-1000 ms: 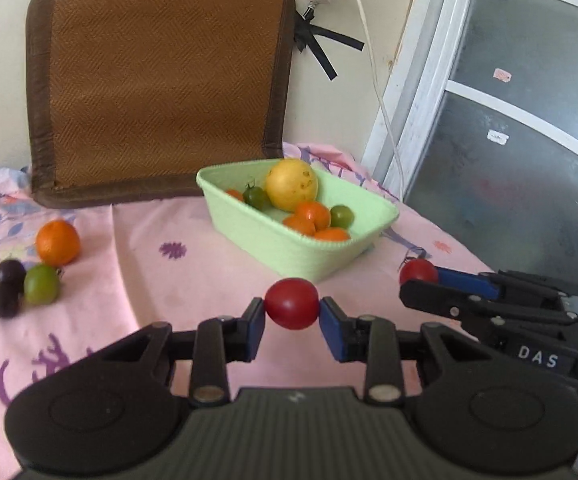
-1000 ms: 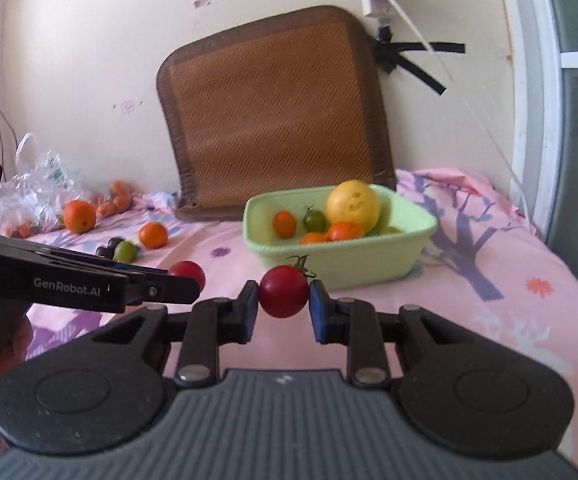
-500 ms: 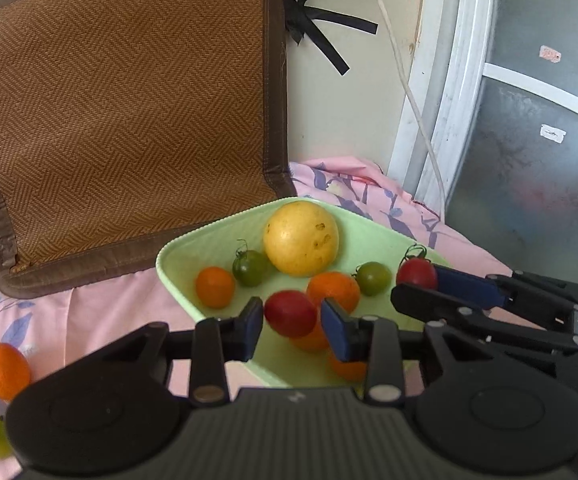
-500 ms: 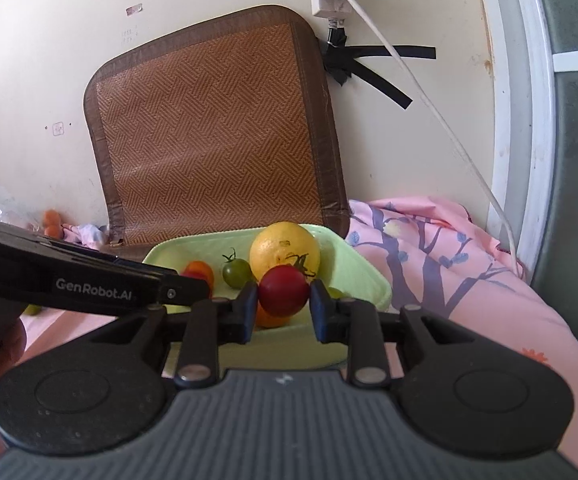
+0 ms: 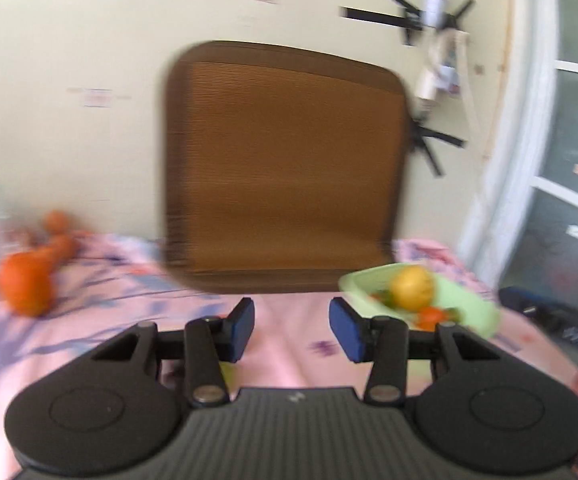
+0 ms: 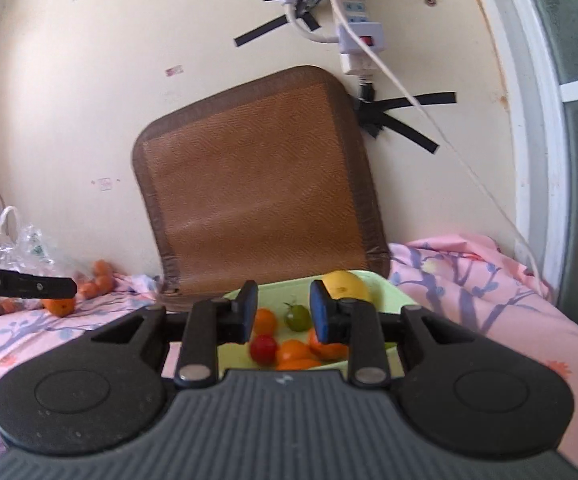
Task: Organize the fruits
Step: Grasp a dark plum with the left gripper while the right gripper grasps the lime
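A light green basket point(image 6: 389, 285) holds a yellow fruit point(image 6: 347, 283), a green tomato point(image 6: 297, 317), small oranges point(image 6: 293, 350) and a red tomato point(image 6: 263, 349). My right gripper point(image 6: 283, 314) is open and empty just above the basket. In the blurred left wrist view my left gripper point(image 5: 292, 330) is open and empty over the pink cloth, left of the basket point(image 5: 473, 306). Loose oranges point(image 5: 25, 284) lie at the far left.
A brown woven mat point(image 6: 257, 188) leans on the wall behind the basket. A plastic bag point(image 6: 13, 252) and small oranges point(image 6: 97, 280) sit at the left. A power strip and cable point(image 6: 355, 36) hang on the wall. A window frame stands at the right.
Both grippers opened and let go of their red tomatoes; one now lies in the basket. My left gripper swung left, away from the basket. My right gripper stays over it.
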Tool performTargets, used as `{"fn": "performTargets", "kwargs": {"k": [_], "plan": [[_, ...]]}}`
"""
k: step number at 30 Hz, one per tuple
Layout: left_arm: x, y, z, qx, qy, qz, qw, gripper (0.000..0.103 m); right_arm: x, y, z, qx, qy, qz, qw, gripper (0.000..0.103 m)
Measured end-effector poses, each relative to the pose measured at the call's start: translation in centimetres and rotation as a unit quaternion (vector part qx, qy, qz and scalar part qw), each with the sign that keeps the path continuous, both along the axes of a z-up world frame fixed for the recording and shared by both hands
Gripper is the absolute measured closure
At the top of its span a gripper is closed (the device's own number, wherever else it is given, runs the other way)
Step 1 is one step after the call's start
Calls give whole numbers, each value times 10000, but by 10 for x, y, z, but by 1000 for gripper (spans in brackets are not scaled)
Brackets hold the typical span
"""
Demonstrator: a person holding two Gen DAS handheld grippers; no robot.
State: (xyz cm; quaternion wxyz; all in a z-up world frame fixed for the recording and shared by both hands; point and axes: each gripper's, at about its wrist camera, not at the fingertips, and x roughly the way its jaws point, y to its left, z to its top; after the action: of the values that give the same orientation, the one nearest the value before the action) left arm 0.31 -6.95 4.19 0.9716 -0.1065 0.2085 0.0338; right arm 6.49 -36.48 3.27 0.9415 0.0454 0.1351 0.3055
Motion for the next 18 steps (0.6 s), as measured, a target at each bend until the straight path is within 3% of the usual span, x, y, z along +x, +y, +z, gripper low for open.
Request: {"fn": "performTargets", "kwargs": {"k": [5,8,12,18], "plan": [[-17,38,-17,-82,340,270,9990,61,-6,51,-4,-66,462,843,9953,72],[-11,41,-27,5,449,125,9989,61,-4,88,-13,-226,834,1250,9884,72],[1,47,-42,-182,635,-28,9978,61,2,127,-22,-427,1159,1659,9784,72],[2,50,-51,-315,683,-239,9969,61,14,165,-29,-759,1363,2014,9670,72]]}}
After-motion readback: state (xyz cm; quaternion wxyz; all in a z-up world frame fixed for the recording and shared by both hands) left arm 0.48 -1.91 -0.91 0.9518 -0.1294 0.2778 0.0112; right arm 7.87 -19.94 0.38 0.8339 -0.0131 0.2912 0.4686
